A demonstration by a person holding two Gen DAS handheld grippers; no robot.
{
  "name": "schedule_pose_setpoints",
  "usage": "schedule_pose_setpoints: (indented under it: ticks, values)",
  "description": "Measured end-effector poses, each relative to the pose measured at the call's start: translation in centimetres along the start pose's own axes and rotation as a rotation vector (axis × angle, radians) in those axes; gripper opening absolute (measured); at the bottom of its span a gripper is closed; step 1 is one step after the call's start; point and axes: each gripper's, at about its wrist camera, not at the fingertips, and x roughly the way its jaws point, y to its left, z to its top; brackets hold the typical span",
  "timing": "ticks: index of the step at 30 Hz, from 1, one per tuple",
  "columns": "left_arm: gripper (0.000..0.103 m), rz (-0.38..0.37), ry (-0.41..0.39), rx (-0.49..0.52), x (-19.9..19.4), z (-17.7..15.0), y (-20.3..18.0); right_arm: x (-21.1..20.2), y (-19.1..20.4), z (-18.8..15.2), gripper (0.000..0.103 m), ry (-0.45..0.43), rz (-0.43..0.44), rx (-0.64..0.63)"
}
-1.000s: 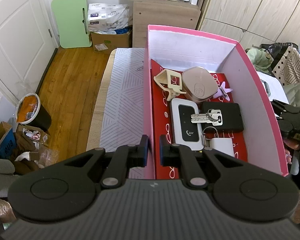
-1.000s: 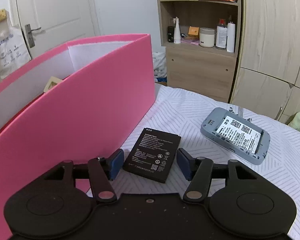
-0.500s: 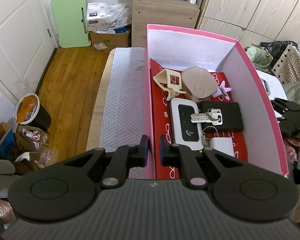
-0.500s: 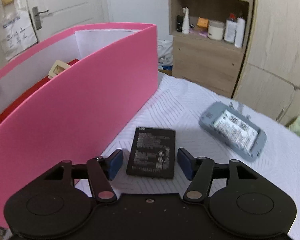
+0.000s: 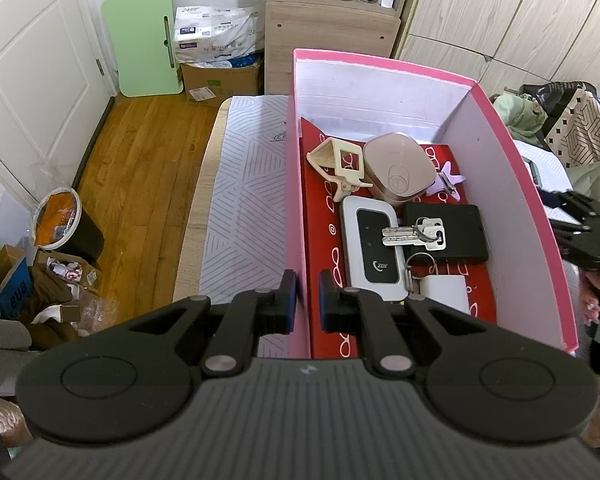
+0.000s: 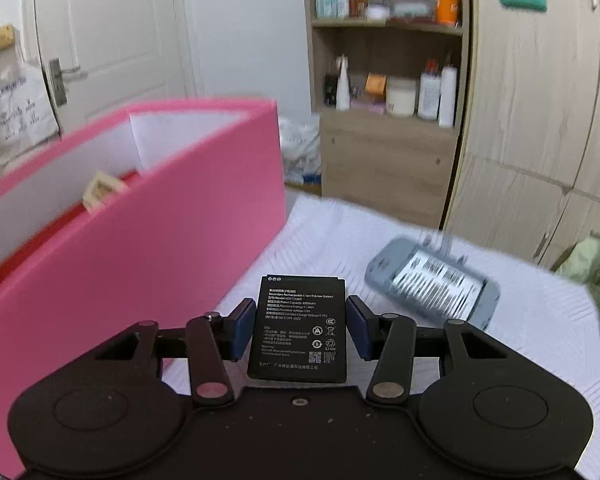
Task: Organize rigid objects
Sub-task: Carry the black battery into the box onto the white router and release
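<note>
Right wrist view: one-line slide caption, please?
Right gripper straddles a flat black rectangular battery on the white patterned cloth, between the tall pink box and a grey router shell.

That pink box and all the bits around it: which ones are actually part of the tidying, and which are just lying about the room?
Part of the job:
- pink box, its near wall pinched by the left gripper
- black battery between the right gripper fingers
- grey device on the white cloth
- keys and white router, already boxed

Just lying about:
- green board
- bin
- shelf bottles
</note>
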Motion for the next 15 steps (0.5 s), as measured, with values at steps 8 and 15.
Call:
schedule_pose_setpoints:
  ticks: [8, 15]
  values:
    - [0.009, -0.004, -0.001, -0.004, 0.1, 0.0, 0.0, -4.8, 2.0, 3.4, 0.054, -0.174, -0.057, -0.077]
    - [0.009, -0.007, -0.004, 0.001, 0.1, 0.0, -0.1, -5.5, 6.3, 9.7, 0.054, -0.051, 0.246, -0.078]
